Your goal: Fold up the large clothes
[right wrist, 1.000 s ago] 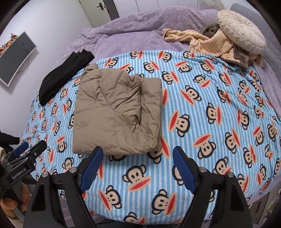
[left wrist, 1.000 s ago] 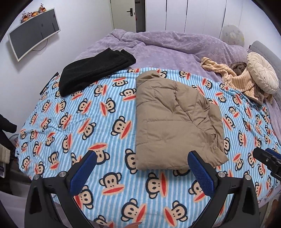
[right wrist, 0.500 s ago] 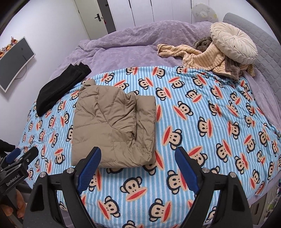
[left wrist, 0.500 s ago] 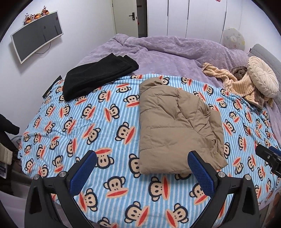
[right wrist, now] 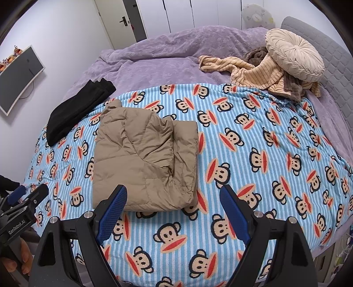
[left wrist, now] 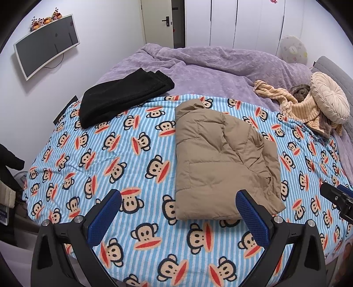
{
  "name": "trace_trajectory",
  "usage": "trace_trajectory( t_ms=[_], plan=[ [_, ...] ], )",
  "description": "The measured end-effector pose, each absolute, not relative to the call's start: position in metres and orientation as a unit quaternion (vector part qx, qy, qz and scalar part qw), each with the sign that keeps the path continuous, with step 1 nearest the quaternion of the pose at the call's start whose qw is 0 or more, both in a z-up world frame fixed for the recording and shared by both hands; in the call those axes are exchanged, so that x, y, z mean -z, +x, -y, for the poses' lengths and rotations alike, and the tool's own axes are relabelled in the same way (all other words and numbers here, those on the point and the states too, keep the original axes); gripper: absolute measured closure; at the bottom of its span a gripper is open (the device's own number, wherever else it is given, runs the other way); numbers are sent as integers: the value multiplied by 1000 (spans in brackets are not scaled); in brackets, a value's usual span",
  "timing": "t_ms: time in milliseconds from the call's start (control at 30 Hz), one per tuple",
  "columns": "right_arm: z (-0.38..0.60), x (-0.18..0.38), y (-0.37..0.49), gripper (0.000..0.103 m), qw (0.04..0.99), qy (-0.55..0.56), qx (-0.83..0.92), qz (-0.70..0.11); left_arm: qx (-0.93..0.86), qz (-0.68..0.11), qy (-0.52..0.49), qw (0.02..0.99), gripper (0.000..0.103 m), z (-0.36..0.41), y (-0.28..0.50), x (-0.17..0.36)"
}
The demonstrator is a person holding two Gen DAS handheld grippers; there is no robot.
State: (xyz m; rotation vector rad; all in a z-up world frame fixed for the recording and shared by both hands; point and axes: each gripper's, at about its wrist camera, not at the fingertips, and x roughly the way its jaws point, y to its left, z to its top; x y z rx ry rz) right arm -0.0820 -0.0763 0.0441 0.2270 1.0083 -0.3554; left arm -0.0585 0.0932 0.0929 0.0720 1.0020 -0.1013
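Tan quilted puffer jacket, folded into a rough rectangle, lies on the blue-striped monkey-print blanket near the bed's front half. Long axis runs front-to-back, from the near edge toward the purple duvet; the collar end, a rounded hump, points away from the cameras. Left side edge straight and clean, right side has an overlapping layer with creased, puffy folds. Fabric looks smooth and slightly shiny, stitched in panels.

Left gripper hovers over the near edge of the blanket, jaws spread wide, holding nothing; its right blue pad overlaps the jacket's near corner in view, contact cannot be told. Right gripper likewise wide open and empty, its left pad in front of the jacket's near edge. Pads are blue with a fine textured grid, on black frames.

Around it: folded black garment, soft fleece-like, lies at the far left, straddling the blanket edge and the purple duvet, well apart from the jacket. Beige ribbed sweater sits crumpled at the far right with a brownish cloth under it and a round cream pleated cushion on top, against the grey padded headboard. Nothing lies between the grippers and the jacket. Wall-mounted monitor at left, white door and wardrobe panels behind the bed. Duvet is plush with an embossed pattern.
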Motion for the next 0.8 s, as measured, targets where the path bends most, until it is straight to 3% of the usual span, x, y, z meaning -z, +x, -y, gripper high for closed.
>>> trace_trajectory(
  t_ms=[800],
  plan=[
    [81,-46,-82,15,854,108,170,-480,49,-480,35,875,0,-92,-59,-92]
  ],
)
